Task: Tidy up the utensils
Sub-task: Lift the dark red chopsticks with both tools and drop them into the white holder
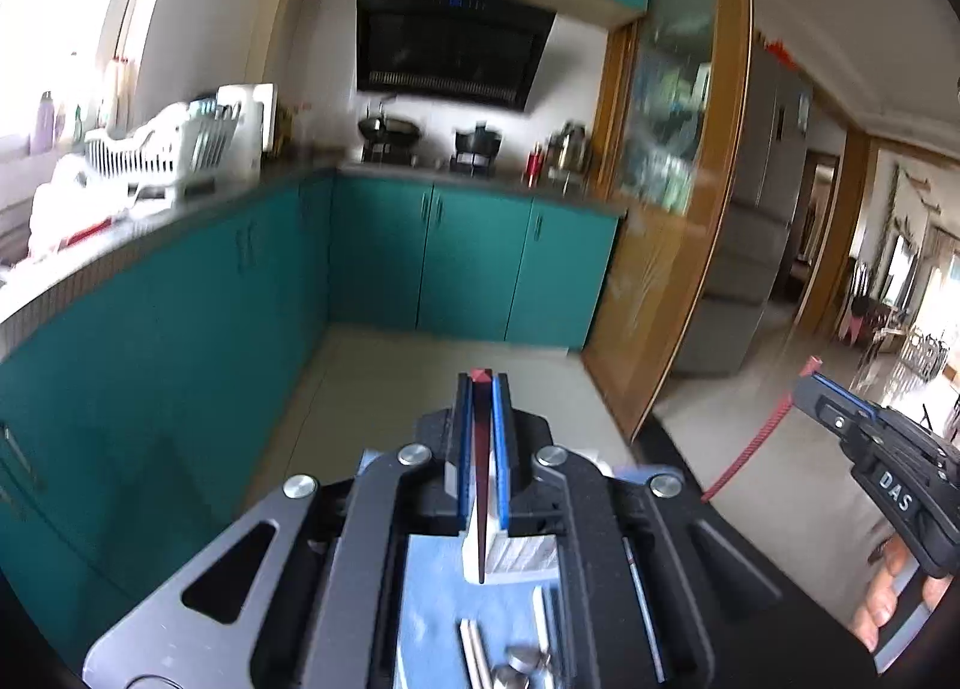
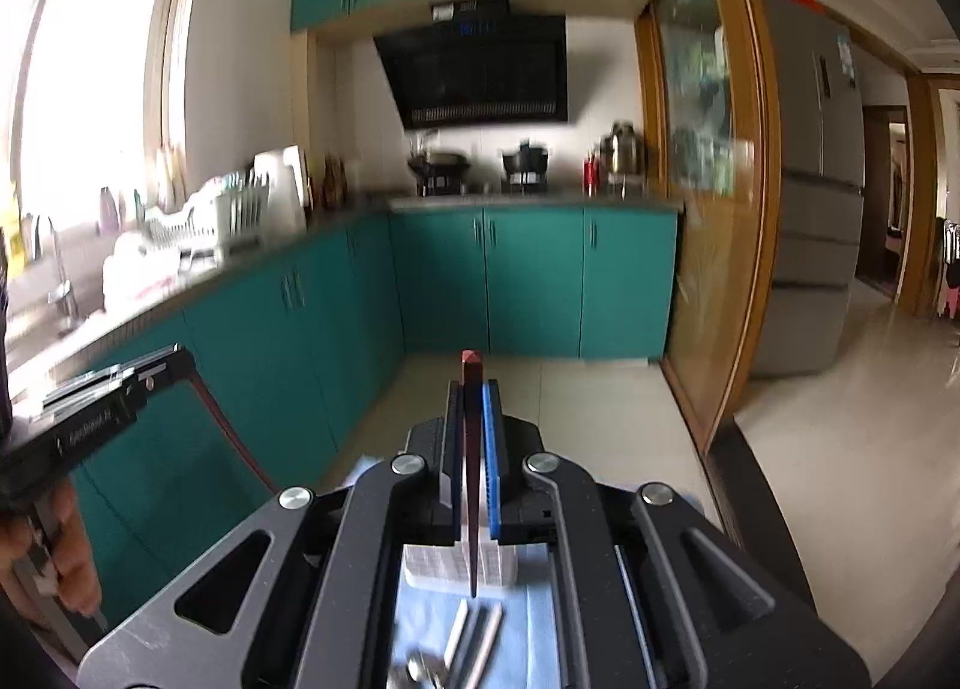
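Left gripper (image 1: 482,383) clamped on red chopstick (image 1: 480,449), right gripper (image 2: 472,383) clamped on second chopstick (image 2: 471,449), both raised above white holder (image 2: 459,569), spoons (image 2: 420,668) on blue mat (image 2: 420,617).

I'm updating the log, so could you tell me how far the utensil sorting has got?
Nothing looks finished. Each claw, left and right, is shut on a dark red chopstick. The white holder and loose metal utensils on the blue mat below are left.
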`<state>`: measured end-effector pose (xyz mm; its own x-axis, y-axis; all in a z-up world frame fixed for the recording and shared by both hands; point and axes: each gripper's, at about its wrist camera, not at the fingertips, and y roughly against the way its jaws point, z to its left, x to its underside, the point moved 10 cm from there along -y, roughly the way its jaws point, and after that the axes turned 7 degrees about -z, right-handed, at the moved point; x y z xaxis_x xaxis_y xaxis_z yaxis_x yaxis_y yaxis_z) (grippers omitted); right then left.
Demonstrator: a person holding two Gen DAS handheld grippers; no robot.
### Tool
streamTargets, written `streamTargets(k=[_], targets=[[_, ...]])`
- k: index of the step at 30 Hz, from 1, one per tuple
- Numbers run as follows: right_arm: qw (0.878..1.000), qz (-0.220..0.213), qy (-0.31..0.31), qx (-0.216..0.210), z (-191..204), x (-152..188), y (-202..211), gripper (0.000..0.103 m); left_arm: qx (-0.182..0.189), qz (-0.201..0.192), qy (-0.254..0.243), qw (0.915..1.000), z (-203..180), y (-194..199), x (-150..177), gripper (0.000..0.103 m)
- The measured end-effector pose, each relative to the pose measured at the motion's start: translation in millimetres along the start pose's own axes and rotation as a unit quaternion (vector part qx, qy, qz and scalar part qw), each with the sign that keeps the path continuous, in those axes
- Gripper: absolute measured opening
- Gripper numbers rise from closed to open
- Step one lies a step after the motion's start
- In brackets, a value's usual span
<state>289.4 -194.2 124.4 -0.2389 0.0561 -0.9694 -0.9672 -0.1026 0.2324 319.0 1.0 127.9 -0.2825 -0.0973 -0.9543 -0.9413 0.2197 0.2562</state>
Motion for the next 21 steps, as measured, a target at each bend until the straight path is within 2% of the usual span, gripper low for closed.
streamTargets(k=[4, 6, 10, 15, 21], targets=[[0.999, -0.03, -0.001, 0.015, 1, -37, -27, 0.007, -0.01, -0.035, -0.008, 0.9993, -11, -14, -32, 0.006], [0.999, -0.034, 0.004, 0.031, 1, -38, -44, 0.007, 0.003, -0.041, 0.005, 0.9991, -16, -28, -35, 0.006], [0.999, -0.021, 0.011, 0.041, -2, -3, -79, 0.007, -0.004, -0.032, 0.028, 0.9991, -14, -58, -18, 0.006], [0.997, 0.034, 0.0, 0.064, -14, 50, -111, 0.007, -0.014, 0.004, 0.027, 0.9995, -7, -89, 19, 0.006], [0.997, 0.051, 0.0, 0.063, -15, 74, -115, 0.007, -0.02, 0.034, 0.026, 0.9989, 1, -108, 58, 0.006]])
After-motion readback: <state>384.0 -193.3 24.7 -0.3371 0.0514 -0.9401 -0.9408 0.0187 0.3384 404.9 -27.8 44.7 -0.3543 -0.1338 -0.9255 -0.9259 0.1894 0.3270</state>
